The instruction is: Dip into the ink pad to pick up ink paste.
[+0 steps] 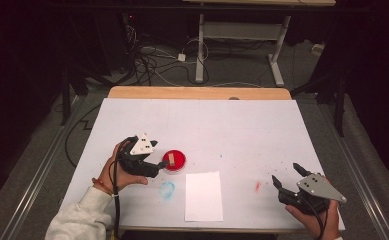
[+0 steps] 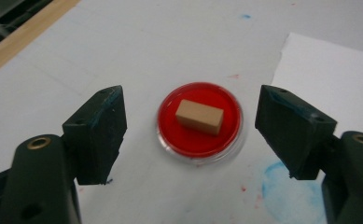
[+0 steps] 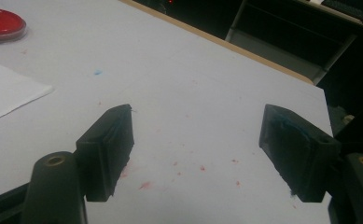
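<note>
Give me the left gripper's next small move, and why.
Probably ease the left gripper forward and down so its jaws straddle the tan block, then close. The jaws stand open and empty, the block lies untouched in the red dish just ahead, centred between them. The right gripper sits far off, open.

Probably a lab: floor cables (image 1: 152, 60), adjustable desk frame (image 1: 242, 45).

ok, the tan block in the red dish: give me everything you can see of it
The tan block is a small plain rectangular piece, matte, possibly wood or rubber. It lies flat on a long side, near the middle of the red dish, a shallow round dish with a clear rim standing on the white table cover. Only the dish touches it. The left gripper hangs before it, jaws open and apart from it.
</note>
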`<state>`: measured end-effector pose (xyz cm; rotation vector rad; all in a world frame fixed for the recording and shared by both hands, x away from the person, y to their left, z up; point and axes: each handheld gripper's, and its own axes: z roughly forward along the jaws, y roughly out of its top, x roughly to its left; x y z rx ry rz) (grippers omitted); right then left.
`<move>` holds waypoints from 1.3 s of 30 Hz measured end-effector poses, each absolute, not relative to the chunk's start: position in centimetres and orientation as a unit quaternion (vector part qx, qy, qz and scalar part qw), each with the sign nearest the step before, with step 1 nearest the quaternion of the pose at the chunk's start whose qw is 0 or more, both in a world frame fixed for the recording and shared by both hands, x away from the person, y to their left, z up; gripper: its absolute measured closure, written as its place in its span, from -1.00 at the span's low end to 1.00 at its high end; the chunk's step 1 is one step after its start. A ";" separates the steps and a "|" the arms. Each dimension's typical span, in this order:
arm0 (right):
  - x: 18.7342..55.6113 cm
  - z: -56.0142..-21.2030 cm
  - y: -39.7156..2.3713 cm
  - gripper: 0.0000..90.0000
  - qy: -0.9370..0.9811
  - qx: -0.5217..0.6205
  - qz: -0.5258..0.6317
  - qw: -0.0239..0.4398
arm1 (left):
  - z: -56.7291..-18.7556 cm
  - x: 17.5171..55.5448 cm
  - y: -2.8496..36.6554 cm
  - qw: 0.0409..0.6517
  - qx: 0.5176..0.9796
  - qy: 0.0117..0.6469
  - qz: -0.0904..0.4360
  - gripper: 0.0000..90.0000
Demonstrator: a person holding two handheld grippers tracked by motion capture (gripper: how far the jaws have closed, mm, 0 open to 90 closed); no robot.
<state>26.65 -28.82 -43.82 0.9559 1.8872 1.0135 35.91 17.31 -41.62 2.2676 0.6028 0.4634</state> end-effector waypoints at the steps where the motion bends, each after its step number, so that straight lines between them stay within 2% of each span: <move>1: 26.6 -43.8 -28.8 -0.41 0.741 0.375 0.400 0.387 | -41.8 36.1 17.0 0.366 0.885 0.230 0.174 -0.47; 5: 26.6 -43.9 -28.6 -0.41 0.748 0.368 0.397 0.384 | -42.4 36.9 16.0 0.348 0.901 0.208 0.155 -0.46; 8: 26.7 -44.2 -28.4 -0.40 0.755 0.362 0.393 0.380 | -43.0 37.5 15.6 0.340 0.908 0.197 0.148 -0.36; 12: 26.7 -44.2 -28.3 -0.40 0.759 0.359 0.390 0.379 | -43.7 38.4 15.2 0.331 0.913 0.199 0.129 -0.30; 17: 26.6 -44.3 -28.3 -0.39 0.763 0.353 0.394 0.371 | -44.6 39.3 15.1 0.334 0.913 0.205 0.111 -0.10; 23: 26.6 -44.5 -28.1 -0.39 0.774 0.339 0.390 0.365 | -45.2 39.9 15.0 0.336 0.915 0.202 0.097 -0.04; 31: 26.5 -44.4 -28.2 -0.38 0.775 0.333 0.391 0.369 | -45.4 40.2 14.8 0.325 0.920 0.194 0.105 0.11; 39: 26.5 -44.4 -28.1 -0.37 0.777 0.329 0.389 0.369 | -45.6 40.2 14.6 0.318 0.923 0.188 0.108 0.11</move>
